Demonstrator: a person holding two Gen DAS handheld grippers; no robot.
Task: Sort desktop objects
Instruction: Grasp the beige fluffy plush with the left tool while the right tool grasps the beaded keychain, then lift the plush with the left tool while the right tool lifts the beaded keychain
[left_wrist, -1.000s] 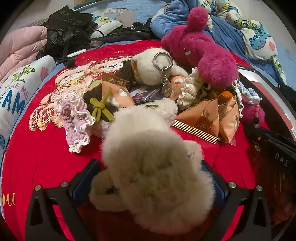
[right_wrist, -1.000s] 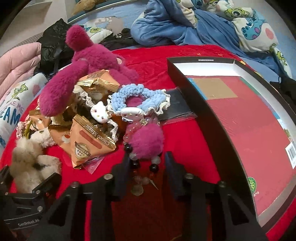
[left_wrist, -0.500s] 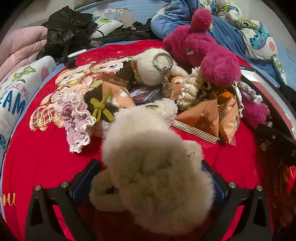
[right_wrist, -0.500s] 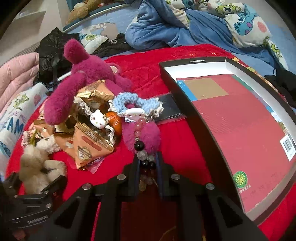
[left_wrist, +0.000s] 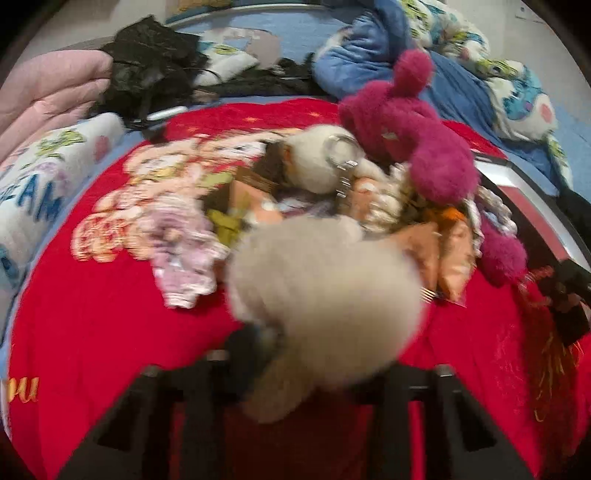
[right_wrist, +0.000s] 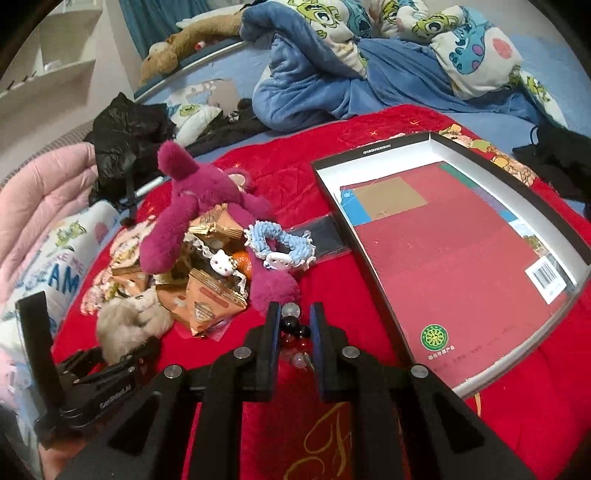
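Observation:
My left gripper is shut on a cream fluffy plush toy, held just above the red blanket; it also shows in the right wrist view. My right gripper is shut on the bead strand of a magenta pom-pom charm, lifted off the blanket. Beyond lies a pile with a magenta plush bear, a blue scrunchie and orange snack packets.
An open black box with a red book inside lies right of the pile. A second cream plush with a key ring and a pink crocheted piece lie in the pile. Blue bedding and black clothes lie behind.
My right gripper closed on the bead strand and lifted the pom-pom charm up and back. My left gripper moves with the cream plush, and its view is blurred.

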